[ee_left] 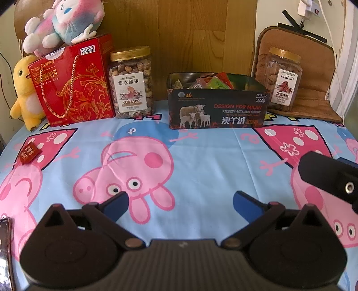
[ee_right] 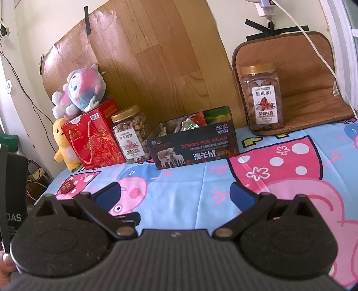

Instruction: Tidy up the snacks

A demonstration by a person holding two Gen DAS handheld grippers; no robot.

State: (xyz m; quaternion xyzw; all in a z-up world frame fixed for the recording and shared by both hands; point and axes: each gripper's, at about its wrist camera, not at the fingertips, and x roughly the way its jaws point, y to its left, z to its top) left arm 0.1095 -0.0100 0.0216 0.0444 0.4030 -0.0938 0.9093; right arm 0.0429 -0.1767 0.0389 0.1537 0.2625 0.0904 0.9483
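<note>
Your left gripper hovers low over the cartoon-pig cloth, its blue-tipped jaws spread wide with nothing between them. Your right gripper hangs the same way, jaws wide apart and empty; part of it shows at the right edge of the left wrist view.

One small red snack packet lies loose on the cloth at the left, well apart from both grippers and from the tin. The dark open tin stands at the back centre against the wood-grain board, with wrapped snacks piled inside.

Left of the tin, just beside it, stands a gold-lidded nut jar, and next to that a red gift box with a rope handle. A pink-and-blue plush sits on top of the box; a yellow plush leans at its left side.

Right of the tin, a second jar stands on a brown cushion propped against the wall. A white cable hangs across the cushion.
</note>
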